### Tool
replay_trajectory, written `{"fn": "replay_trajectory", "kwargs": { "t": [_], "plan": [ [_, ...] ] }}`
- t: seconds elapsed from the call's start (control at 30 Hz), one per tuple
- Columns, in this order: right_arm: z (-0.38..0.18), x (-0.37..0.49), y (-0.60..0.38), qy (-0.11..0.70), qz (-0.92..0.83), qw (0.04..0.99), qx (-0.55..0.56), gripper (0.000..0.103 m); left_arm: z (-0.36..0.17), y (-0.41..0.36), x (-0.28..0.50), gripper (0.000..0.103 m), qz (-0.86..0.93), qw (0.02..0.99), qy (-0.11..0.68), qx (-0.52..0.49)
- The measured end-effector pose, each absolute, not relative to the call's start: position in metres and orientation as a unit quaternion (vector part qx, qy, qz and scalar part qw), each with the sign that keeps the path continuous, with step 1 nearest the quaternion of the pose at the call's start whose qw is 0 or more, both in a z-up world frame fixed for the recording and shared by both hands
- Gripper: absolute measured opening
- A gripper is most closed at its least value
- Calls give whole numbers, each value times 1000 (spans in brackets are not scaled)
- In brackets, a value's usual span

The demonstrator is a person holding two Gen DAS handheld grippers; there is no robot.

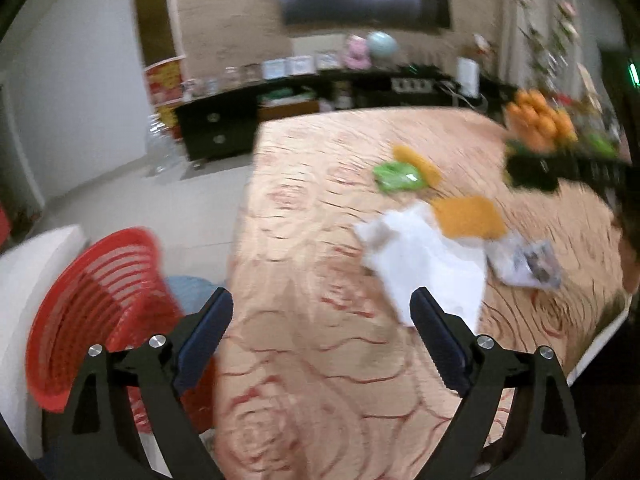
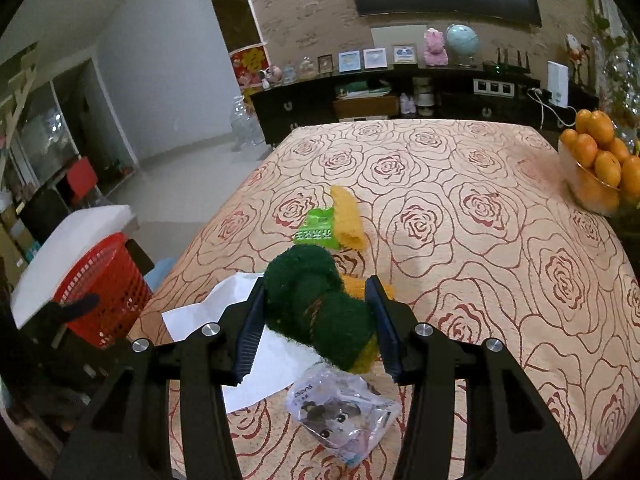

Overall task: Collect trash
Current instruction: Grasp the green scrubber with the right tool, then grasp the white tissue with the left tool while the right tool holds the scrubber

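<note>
Two wrappers [image 2: 343, 412] nr red basket [image 2: 105, 288]

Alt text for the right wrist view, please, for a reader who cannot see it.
The right gripper is closed on a green and yellow scouring sponge, held above a rose-patterned tablecloth. Beneath it lie a white paper and a clear plastic wrapper; a red basket stands off the table's left edge.

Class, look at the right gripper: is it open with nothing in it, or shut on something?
Shut on something. The right gripper has its pads pressed on both sides of a green scouring sponge, held above the table.
</note>
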State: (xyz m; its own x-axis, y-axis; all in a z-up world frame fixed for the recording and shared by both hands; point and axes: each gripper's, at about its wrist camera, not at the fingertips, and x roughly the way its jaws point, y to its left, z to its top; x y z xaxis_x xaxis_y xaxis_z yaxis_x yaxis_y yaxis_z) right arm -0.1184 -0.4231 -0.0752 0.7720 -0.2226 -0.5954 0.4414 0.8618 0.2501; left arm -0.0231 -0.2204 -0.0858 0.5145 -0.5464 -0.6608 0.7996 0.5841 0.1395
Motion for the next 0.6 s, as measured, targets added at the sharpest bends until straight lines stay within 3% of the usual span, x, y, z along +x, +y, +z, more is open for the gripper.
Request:
{"fn": "replay_trajectory", "kwargs": {
  "t": [0.17,0.6],
  "plan": [
    [-76,-122,-429,282,-181,920,202,48,-108,-261,-38,87,-421,817,283,273],
    [-78,-129,-440,277,-179,916,226,48,-142,-325,-21,87,-470,763,344,280]
  ]
}}
